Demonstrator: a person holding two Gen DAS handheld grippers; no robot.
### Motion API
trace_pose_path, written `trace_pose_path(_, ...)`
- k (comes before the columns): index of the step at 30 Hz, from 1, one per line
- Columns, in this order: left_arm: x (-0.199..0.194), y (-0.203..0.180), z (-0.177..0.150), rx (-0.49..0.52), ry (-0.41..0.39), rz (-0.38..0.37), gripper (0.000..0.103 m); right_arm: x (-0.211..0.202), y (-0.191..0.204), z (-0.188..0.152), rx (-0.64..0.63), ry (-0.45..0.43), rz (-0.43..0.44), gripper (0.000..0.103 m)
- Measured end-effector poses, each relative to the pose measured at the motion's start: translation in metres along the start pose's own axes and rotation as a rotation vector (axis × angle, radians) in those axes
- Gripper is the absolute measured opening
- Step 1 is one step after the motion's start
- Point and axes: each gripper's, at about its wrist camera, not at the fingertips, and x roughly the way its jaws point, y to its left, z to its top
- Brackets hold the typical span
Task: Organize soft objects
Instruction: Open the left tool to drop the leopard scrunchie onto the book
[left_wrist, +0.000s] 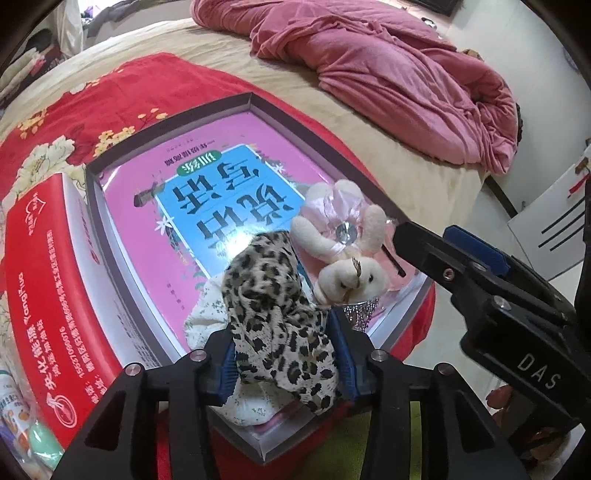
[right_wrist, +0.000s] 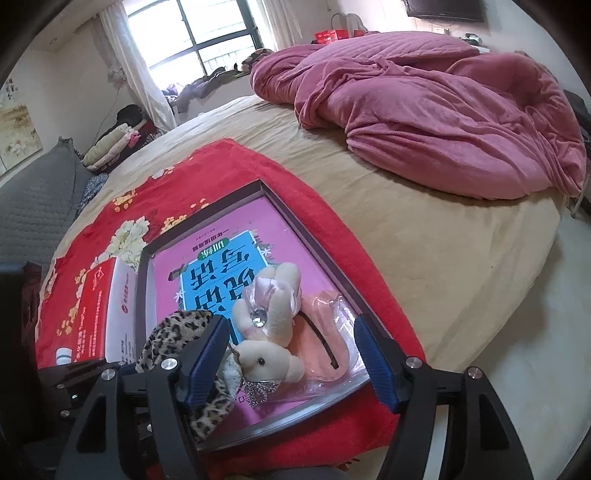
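My left gripper (left_wrist: 284, 345) is shut on a leopard-print soft cloth (left_wrist: 275, 306) with a cream lace part under it, over the near end of a shallow grey tray (left_wrist: 258, 101). The tray holds a pink book (left_wrist: 207, 173). A cream plush bunny (left_wrist: 347, 243) with a pink satin flower and a gem lies in the tray beside the cloth. My right gripper (right_wrist: 291, 356) is open, its fingers either side of the bunny (right_wrist: 269, 332) and a pink pouch (right_wrist: 325, 332). The cloth (right_wrist: 173, 339) shows at its left. The right gripper (left_wrist: 402, 240) also shows in the left wrist view.
The tray (right_wrist: 317, 243) sits on a red flowered blanket (right_wrist: 155, 192) on a beige bed. A red and white box (left_wrist: 48, 295) stands left of the tray. A crumpled pink quilt (right_wrist: 443, 110) lies at the far side. The bed edge and floor are right.
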Motion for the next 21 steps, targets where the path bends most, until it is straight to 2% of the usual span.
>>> trace_pose_path(6,-0.006,0.005,0.002,-0.011,-0.012,-0.011,0.046,-0.007,-0.004,0.002,0.012,-0.018,-0.006,0.069)
trace_pose_path(9,-0.010,0.007,0.002,-0.012,-0.021,-0.013,0.055,-0.007,-0.004,0.002,0.013,-0.015,-0.008,0.069)
trace_pose_path(19,-0.033,0.006,0.001,-0.001,-0.066,0.003,0.060,-0.016,-0.002,0.004,0.009,-0.033,-0.007,0.070)
trace_pose_path(21,-0.037,0.007,0.001,0.000,-0.071,0.008,0.068,-0.018,0.000,0.005,0.005,-0.038,-0.013,0.070)
